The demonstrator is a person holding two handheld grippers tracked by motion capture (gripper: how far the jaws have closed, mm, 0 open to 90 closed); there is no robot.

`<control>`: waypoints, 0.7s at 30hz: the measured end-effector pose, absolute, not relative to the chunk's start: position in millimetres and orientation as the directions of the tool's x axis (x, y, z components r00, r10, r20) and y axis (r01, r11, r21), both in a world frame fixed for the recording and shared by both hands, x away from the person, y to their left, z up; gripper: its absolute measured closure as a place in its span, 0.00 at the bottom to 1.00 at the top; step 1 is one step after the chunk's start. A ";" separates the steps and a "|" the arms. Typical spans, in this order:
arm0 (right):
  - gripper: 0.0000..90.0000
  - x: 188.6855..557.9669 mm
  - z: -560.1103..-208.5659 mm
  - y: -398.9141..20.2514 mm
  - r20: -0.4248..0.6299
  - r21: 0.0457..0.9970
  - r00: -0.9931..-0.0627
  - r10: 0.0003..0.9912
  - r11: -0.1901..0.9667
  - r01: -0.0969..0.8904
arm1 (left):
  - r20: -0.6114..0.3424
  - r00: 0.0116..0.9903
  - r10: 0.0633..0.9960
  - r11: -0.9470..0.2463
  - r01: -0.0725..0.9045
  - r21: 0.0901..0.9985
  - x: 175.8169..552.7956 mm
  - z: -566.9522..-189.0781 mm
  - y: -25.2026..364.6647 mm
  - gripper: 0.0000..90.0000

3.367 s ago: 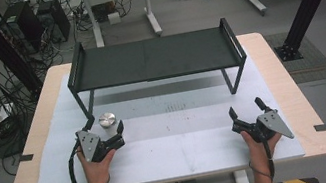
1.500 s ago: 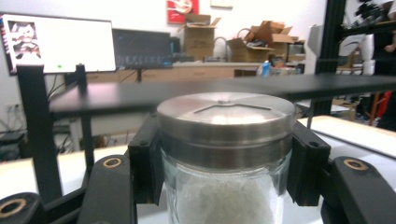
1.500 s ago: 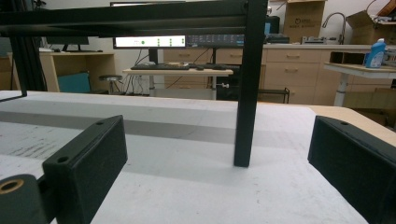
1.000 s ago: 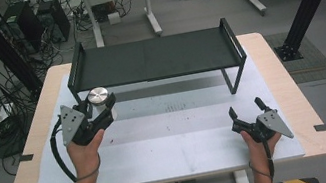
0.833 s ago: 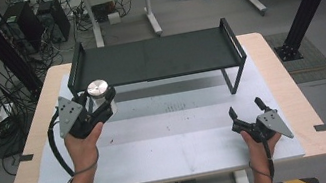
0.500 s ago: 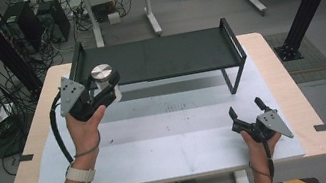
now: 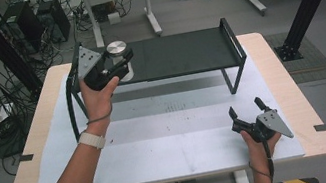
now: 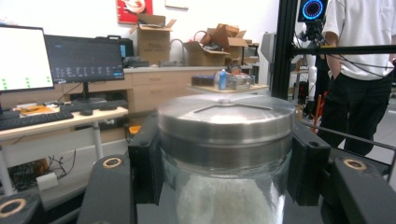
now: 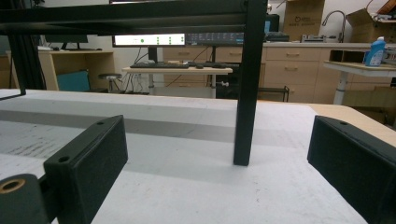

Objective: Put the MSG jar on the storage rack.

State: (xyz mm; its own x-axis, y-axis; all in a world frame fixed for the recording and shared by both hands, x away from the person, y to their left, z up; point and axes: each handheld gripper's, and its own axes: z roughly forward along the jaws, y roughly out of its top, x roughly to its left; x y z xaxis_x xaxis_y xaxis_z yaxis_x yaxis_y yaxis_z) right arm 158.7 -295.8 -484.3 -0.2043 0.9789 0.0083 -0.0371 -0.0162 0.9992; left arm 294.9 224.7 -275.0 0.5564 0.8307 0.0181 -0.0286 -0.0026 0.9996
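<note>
A glass jar (image 7: 118, 61) with a flat metal lid (image 8: 226, 117) was held upright above the left end of a black metal shelf (image 7: 184, 53), over its top panel; whether its base touched the panel could not be told from the high view. In the left gripper view the jar's clear wall showed a pale, whitish content below the lid, and the two black jaws pressed against opposite sides of the jar just under the lid's rim. The left gripper (image 7: 114, 68) was thus clamped on the jar, its grey three-cornered plate facing up and its cable trailing down beside the forearm. The left hand (image 7: 97, 94) gripped the tool from below, and a pale band sat on the wrist. The shelf stood on a white mat (image 7: 169, 136) that covered most of a light wooden table (image 7: 299, 98); one of its legs (image 9: 246, 84) rose upright from the mat directly ahead in the right gripper view. The right gripper (image 7: 247, 115) lay near the table's front right edge, well apart from the jar, with its jaws spread wide and nothing between them. Beyond the table, desks, monitors and cardboard boxes filled the room, and a person (image 8: 357, 70) in a white shirt stood at the right of the left gripper view.
</note>
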 end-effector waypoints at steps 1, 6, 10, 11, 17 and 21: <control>0.06 158.7 -484.3 -295.9 0.008 0.999 -0.205 0.979 -0.016 -0.037 | 0.014 0.558 0.830 0.002 -0.028 1.000 299.1 -274.9 222.9 0.47; 0.06 158.8 -484.7 -296.0 0.006 0.999 -0.204 0.979 -0.015 -0.041 | -0.011 0.550 0.835 0.017 -0.006 1.000 320.1 -273.9 214.3 0.47; 0.06 158.7 -484.6 -296.0 0.007 0.999 -0.204 0.979 -0.016 -0.039 | -0.023 0.533 0.846 0.009 0.030 1.000 336.0 -274.3 208.3 0.47; 0.06 158.8 -484.4 -295.9 0.008 0.999 -0.204 0.979 -0.016 -0.038 | -0.021 0.525 0.851 0.002 0.035 0.999 340.2 -274.7 206.2 0.47; 0.06 158.5 -485.0 -296.1 0.007 0.999 -0.206 0.979 -0.016 -0.041 | -0.010 0.499 0.867 -0.020 0.055 0.998 357.0 -277.7 198.1 0.47; 0.06 158.5 -484.9 -295.8 0.007 0.999 -0.205 0.979 -0.016 -0.041 | -0.002 0.494 0.870 -0.030 0.057 0.998 363.9 -279.7 194.0 0.47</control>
